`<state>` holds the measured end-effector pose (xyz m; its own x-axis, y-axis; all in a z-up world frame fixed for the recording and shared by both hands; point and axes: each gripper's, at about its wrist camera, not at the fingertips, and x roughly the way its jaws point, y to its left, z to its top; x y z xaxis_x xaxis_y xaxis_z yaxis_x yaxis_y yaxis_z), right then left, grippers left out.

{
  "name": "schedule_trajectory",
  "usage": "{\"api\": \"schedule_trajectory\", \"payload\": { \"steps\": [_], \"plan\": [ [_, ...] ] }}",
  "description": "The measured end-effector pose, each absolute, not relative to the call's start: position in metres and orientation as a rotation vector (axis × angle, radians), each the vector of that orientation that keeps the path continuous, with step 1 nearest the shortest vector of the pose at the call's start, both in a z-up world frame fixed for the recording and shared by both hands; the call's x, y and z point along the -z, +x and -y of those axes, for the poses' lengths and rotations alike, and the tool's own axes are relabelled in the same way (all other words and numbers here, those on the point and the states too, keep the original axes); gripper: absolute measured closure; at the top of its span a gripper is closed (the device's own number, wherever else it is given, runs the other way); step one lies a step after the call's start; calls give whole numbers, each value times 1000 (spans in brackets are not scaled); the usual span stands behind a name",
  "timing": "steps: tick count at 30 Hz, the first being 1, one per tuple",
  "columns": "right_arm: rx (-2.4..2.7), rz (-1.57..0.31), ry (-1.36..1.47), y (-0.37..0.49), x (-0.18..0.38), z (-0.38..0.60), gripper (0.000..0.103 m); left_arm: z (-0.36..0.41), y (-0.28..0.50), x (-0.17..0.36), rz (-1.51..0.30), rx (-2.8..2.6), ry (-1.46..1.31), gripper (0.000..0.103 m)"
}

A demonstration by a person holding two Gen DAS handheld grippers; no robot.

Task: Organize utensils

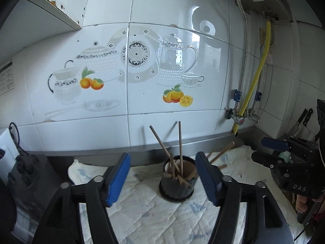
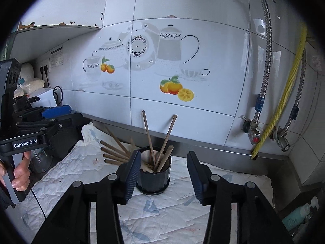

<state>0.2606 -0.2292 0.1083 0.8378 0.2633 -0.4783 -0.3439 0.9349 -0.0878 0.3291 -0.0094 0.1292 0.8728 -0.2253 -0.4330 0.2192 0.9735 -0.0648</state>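
A dark ribbed utensil cup (image 1: 176, 189) (image 2: 153, 180) stands on a white quilted cloth and holds several wooden chopsticks (image 1: 179, 142) (image 2: 148, 134), some upright, some slumped inside. More loose chopsticks (image 2: 113, 152) lie fanned on the cloth just behind the cup; their ends show in the left wrist view (image 1: 222, 152). My left gripper (image 1: 163, 180) is open and empty, its blue pads either side of the cup, nearer the camera. My right gripper (image 2: 163, 175) is open and empty, also straddling the cup. Each gripper shows in the other's view (image 1: 284, 152) (image 2: 40, 120).
The white quilted cloth (image 1: 142, 207) (image 2: 168, 213) covers the counter before a tiled wall. Metal hoses, a yellow gas hose (image 2: 284, 93) and valves stand at the right. Knives (image 1: 304, 118) lean at the far right. A dark appliance (image 1: 26, 174) sits at the left. A teal pump bottle (image 2: 300, 213) is at lower right.
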Motion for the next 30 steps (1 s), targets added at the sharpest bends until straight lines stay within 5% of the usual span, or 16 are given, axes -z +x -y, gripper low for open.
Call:
{"api": "schedule_trajectory", "payload": {
  "steps": [8,30],
  "plan": [
    [-304,-497,-170,211,-90,226,31,3,254,-118,-470,221,-20,0],
    [-209,-602,-88,132,-29,236,13,-26,131,-51,-547,126,-61,0]
  ]
}}
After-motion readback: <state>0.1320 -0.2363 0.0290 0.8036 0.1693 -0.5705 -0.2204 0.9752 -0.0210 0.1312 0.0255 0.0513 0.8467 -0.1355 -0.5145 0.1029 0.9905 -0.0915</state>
